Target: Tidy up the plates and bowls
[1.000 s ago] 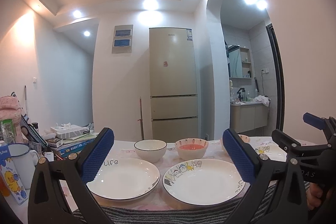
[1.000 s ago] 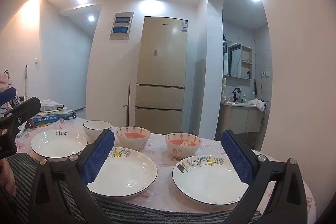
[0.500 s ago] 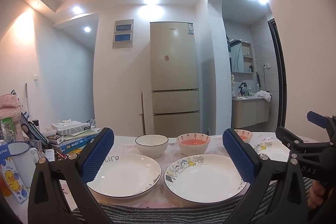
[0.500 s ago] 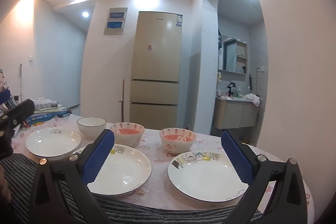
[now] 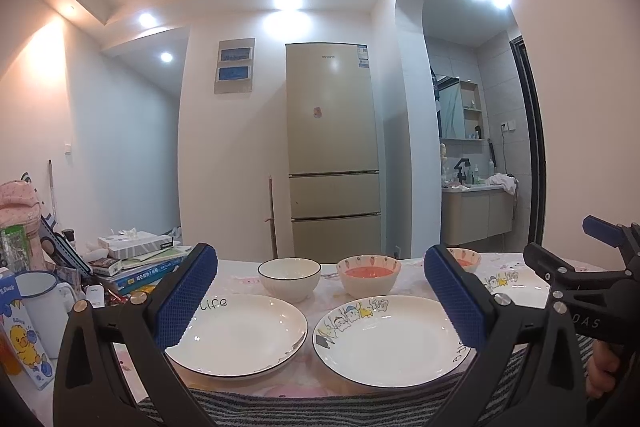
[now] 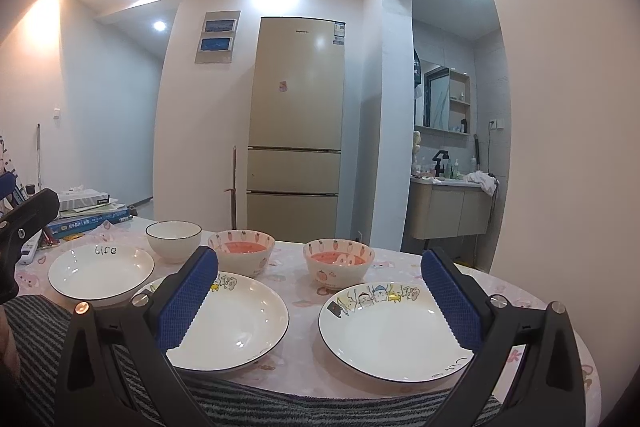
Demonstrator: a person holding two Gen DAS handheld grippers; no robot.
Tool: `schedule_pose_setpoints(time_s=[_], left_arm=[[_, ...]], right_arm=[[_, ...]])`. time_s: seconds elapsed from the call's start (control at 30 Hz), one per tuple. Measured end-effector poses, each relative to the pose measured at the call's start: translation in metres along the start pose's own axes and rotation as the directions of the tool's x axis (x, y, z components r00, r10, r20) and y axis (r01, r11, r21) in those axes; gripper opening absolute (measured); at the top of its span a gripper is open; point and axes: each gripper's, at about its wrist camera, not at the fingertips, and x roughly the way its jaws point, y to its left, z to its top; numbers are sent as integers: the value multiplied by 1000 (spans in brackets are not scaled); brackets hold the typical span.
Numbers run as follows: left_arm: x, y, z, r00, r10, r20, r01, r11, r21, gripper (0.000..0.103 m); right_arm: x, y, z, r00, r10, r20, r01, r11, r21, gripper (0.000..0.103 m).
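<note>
Both views have tipped up since a second ago, so the dishes sit lower in frame; left gripper [image 5: 320, 301] and right gripper [image 6: 320, 301] gape wide, holding nothing.
Three plates [image 6: 400, 335] and three bowls [image 6: 338, 263] lie separate across the lower frame on the pink table [image 6: 304, 367]: glazed, stiff, slippery, breakable, probably best pinched at the rim. Fridge [image 6: 298, 131] stands centre.

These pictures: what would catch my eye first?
Two blue-padded fingers spread wide in the foreground, holding nothing. Between them three white plates line the table's near edge, with three bowls behind, two of them carrot-patterned and red inside. A tall beige fridge stands against the far wall.
</note>
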Motion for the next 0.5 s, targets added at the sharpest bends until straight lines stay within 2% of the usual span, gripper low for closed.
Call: schedule_pose_setpoints(time_s=[0.13,0.3,0.5], left_arm=[[-1,4,-1,1000,-12,2,12,1000,-20,103],[8,4,-1,999,-17,-34,16,1000,-22,103],[4,0,-2,1000,-14,-19,14,1000,-1,103]], right_arm=[[-3,0,0,1000,-14,15,14,1000,-3,103],[-8,9,2,999,-32,36,34,998,-47,103],[-7,6,3,998,-47,34,48,998,-35,103]])
